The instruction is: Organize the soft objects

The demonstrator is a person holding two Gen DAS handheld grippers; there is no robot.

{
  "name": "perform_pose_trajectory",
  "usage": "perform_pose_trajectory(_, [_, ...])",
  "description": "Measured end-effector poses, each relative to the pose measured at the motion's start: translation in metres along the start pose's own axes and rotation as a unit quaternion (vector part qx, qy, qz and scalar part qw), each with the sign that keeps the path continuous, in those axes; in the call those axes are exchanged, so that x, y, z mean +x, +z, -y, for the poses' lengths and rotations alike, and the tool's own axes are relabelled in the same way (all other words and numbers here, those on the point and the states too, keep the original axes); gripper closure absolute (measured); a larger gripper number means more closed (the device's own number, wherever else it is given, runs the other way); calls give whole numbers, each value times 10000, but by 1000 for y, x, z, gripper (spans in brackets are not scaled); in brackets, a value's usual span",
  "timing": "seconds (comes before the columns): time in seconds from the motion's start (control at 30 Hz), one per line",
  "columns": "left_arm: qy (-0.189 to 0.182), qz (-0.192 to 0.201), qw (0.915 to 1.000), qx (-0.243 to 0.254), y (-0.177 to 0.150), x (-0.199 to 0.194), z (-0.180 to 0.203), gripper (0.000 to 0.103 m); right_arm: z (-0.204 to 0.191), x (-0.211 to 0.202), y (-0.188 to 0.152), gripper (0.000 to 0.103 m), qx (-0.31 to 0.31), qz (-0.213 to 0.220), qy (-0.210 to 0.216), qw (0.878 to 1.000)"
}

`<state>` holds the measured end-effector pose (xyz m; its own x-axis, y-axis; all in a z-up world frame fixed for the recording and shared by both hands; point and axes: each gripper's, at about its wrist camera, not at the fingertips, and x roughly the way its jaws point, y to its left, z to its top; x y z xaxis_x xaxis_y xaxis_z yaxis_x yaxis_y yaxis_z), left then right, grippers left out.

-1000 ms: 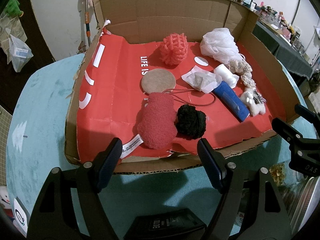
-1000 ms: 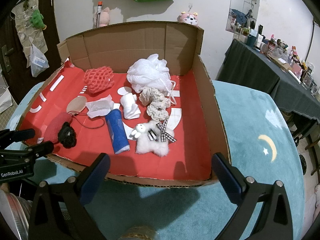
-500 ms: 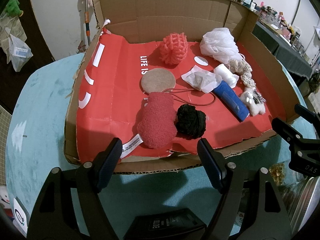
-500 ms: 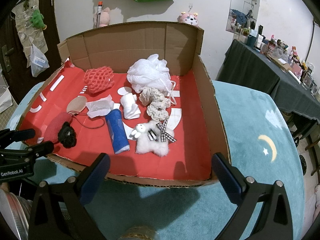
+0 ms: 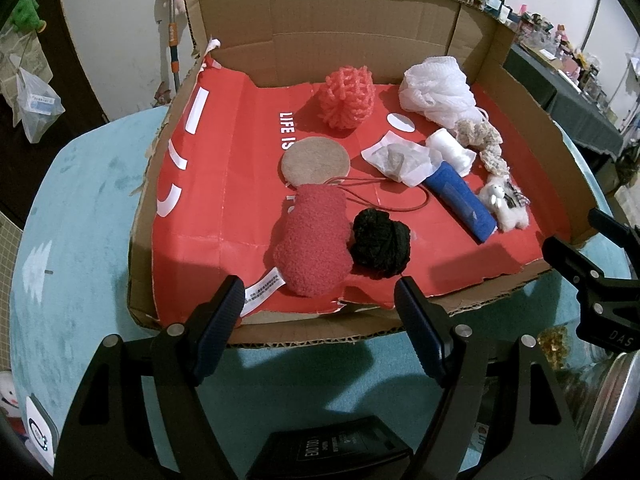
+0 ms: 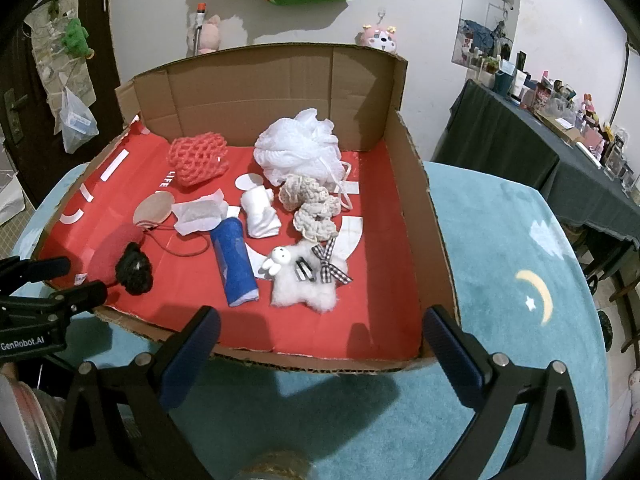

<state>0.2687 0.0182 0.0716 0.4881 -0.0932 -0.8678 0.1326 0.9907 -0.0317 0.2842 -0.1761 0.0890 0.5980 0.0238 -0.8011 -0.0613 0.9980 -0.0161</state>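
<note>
Nothing moved; cardboard box holds red plush, black yarn.

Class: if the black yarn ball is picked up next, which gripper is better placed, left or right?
Left. The left gripper is open just before the yarn ball; the right gripper faces the white plush.

Red plush touches black yarn ball in cardboard box.

Black left gripper, blue pads, silver screws, possibly "EIO TOO" label.
</note>
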Motion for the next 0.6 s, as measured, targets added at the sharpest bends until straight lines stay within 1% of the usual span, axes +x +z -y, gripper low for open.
perform_pose_trajectory(0.17, [58, 103, 9999, 22, -1, -5, 1, 26, 4, -7, 1, 0, 91, 35, 90, 9999])
perform_pose_trajectory(0.23, [67, 163, 9998, 31, -2, -11, 1, 26, 5, -13, 1, 0, 101, 92, 66, 9999])
perform_pose_trajectory(0.37, [62, 376, 9993, -14, -6, -32, -1, 26, 11, -32, 1, 0, 193, 246, 50, 9995])
perform_pose_trajectory(0.53, [75, 714, 9974, -109, -21, -75, -3, 26, 17, -67, -5, 0, 240, 525, -10, 9983])
perform_pose_trajectory(0.57, [86, 778, 9969, -111, -25, -83, -2, 23, 17, -78, -8, 0, 241, 616, 8, 9978])
perform_pose_trajectory(0.6, [103, 864, 9961, -110, -30, -93, -2, 18, 17, -86, -11, 0, 233, 681, 5, 9974])
